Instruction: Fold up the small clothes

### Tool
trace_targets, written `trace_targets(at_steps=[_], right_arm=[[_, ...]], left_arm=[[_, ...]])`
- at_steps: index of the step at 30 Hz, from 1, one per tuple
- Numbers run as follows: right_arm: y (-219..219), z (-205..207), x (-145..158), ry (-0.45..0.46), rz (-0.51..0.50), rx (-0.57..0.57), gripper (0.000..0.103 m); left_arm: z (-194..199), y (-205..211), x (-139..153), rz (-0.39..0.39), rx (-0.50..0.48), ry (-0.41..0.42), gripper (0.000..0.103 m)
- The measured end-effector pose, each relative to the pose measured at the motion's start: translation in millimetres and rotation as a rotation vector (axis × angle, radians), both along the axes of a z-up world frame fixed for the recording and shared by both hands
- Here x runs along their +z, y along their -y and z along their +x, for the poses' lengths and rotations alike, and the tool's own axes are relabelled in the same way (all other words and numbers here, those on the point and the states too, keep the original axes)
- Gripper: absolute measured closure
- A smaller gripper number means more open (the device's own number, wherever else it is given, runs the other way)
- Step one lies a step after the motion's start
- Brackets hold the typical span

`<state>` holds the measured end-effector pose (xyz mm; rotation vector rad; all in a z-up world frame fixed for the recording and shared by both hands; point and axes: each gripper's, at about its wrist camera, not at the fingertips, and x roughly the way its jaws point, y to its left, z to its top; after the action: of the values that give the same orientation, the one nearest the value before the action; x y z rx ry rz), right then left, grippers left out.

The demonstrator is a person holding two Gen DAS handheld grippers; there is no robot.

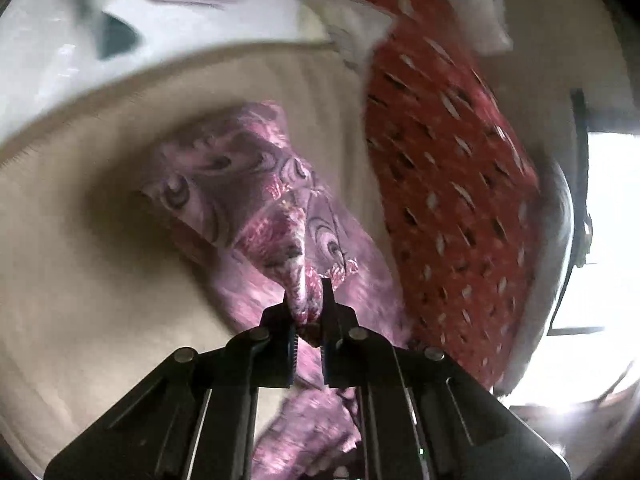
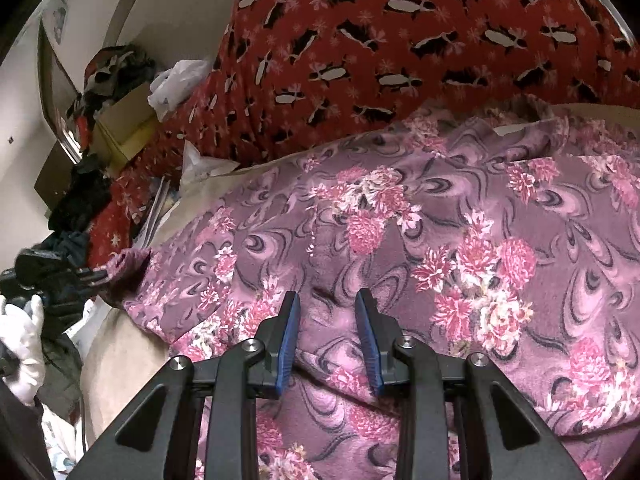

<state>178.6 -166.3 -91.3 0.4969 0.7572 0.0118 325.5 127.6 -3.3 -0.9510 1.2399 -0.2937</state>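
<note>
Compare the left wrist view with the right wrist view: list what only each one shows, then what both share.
Only the left wrist view: the left tongs shut on a bunched fold of the purple floral garment, and a bright window.

Only the right wrist view: the right tongs with blue pads, jaws apart above the spread garment; a white-gloved hand holding the other tool; a cardboard box and a white plastic bag.

Both: the purple floral garment, the red penguin-print fabric behind it, and the beige surface.
</note>
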Motion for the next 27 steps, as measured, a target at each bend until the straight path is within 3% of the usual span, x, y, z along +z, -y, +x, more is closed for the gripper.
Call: trace_targets(at_steps=[5, 11, 17, 23, 25, 27], right_arm=[[5, 0, 11, -0.055, 0.012, 0.015, 0.073], [47, -36, 31, -0.052, -0.033, -0.108, 0.069], [94, -73, 23, -0.131, -0.149, -0.211, 0.066], [107, -92, 5, -0.044, -0.081, -0.196, 0.068], [106, -91, 5, -0.037, -0.085, -0.189, 0.065], [108, -91, 4, -0.025, -0.071, -0.179, 0.063]], left_arm=[[-9, 84, 18, -0.027, -0.146, 0.019, 0.097], [-24, 172, 25, -0.058, -0.287, 0.01, 0.097], [-41, 256, 1, -0.063, -0.391, -0.02, 0.097], [-57, 291, -61, -0.027, -0.458, -0.153, 0.097], [-65, 287, -63, -0.022, -0.466, -0.135, 0.097], [-75, 277, -47, 0.016, -0.476, -0.069, 0.095]])
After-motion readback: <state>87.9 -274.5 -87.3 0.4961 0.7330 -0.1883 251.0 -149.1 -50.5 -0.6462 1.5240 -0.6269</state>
